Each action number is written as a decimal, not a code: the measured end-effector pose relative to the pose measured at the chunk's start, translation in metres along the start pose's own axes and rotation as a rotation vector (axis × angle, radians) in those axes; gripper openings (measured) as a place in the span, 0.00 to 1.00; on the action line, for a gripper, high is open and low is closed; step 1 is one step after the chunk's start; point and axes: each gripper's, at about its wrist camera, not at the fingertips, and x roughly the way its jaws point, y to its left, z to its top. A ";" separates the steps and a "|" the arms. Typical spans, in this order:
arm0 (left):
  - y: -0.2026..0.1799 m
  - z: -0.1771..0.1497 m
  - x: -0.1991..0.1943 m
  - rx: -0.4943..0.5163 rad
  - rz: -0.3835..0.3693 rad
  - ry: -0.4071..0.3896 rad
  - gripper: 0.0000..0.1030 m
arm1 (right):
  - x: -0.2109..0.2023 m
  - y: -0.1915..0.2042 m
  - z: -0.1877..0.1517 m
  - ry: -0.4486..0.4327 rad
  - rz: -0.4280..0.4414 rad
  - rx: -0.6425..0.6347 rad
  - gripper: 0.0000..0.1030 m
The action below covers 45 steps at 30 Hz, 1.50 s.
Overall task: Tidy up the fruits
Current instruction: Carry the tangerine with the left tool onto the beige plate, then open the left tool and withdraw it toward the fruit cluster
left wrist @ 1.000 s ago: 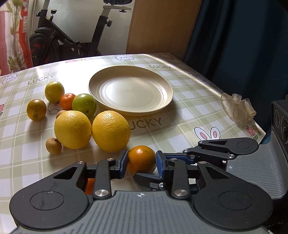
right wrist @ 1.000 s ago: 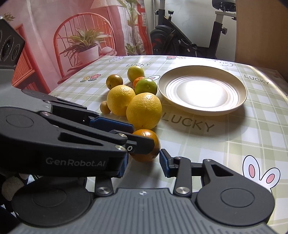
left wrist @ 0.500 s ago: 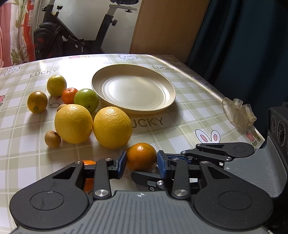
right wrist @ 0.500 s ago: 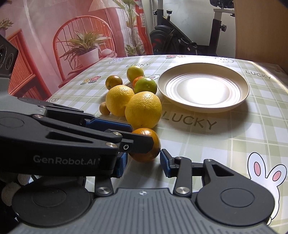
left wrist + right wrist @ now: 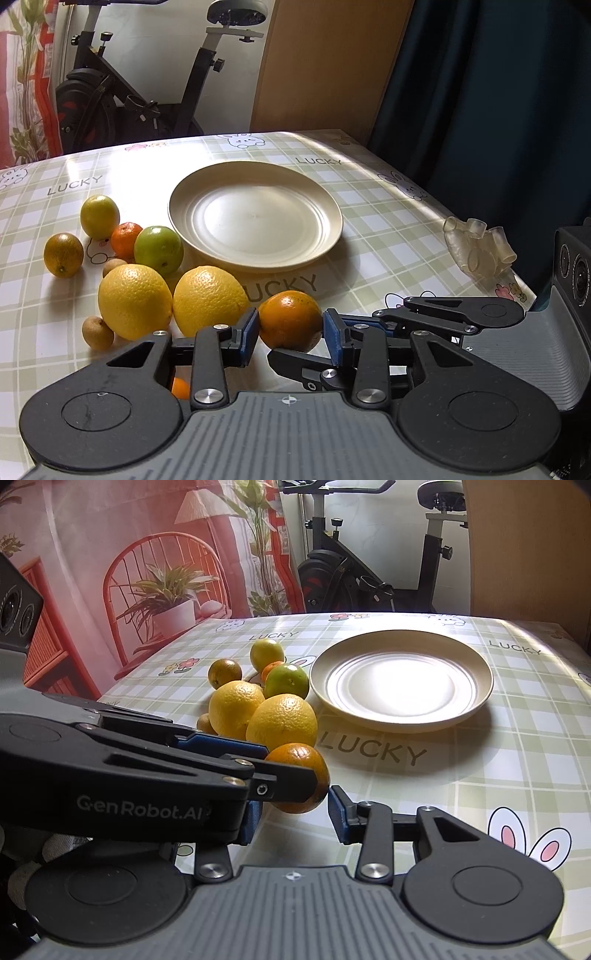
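Observation:
My left gripper point(image 5: 290, 330) is shut on a small orange point(image 5: 290, 320) and holds it just above the table, in front of the cream plate point(image 5: 325, 206). In the right wrist view the same orange point(image 5: 306, 760) sits in the left gripper's jaws at lower left. My right gripper point(image 5: 293, 818) is open and empty, close beside the left one. Two large yellow oranges point(image 5: 135, 301) point(image 5: 209, 300) lie left of the held orange. A green fruit point(image 5: 159, 249) touches the plate's left rim. The plate point(image 5: 476, 664) is bare.
More small fruits lie at the left: a yellow one point(image 5: 99, 217), a tangerine point(image 5: 125, 239), a dark orange point(image 5: 62, 254) and two small brown ones point(image 5: 96, 332). A clear plastic piece point(image 5: 478, 249) sits near the table's right edge. An exercise bike point(image 5: 147, 96) stands behind the table.
The left gripper has lifted the small orange off the table and carried it a little toward the plate. The right gripper has stayed open beside it.

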 end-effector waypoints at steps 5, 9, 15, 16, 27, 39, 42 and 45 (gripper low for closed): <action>-0.004 0.020 0.004 0.014 0.005 -0.026 0.39 | -0.004 -0.010 0.014 -0.042 -0.017 0.005 0.40; -0.007 0.039 0.011 0.032 0.019 -0.035 0.39 | -0.003 -0.016 0.027 -0.064 -0.026 0.002 0.40; -0.003 0.064 0.032 0.044 0.033 -0.008 0.39 | 0.007 -0.031 0.046 -0.082 -0.025 0.011 0.40; -0.001 0.066 0.037 0.044 0.034 0.002 0.39 | 0.010 -0.034 0.049 -0.082 -0.023 0.019 0.40; 0.024 0.091 0.077 -0.035 0.097 0.082 0.40 | 0.056 -0.061 0.072 -0.045 -0.017 0.081 0.40; 0.065 0.098 0.049 -0.126 0.101 0.021 0.40 | 0.074 -0.048 0.086 -0.073 -0.014 0.038 0.41; 0.065 0.094 0.031 -0.110 0.080 -0.013 0.42 | 0.064 -0.047 0.084 -0.095 -0.022 0.062 0.41; 0.061 0.086 0.012 -0.087 0.082 -0.053 0.42 | 0.052 -0.044 0.078 -0.125 -0.021 0.098 0.41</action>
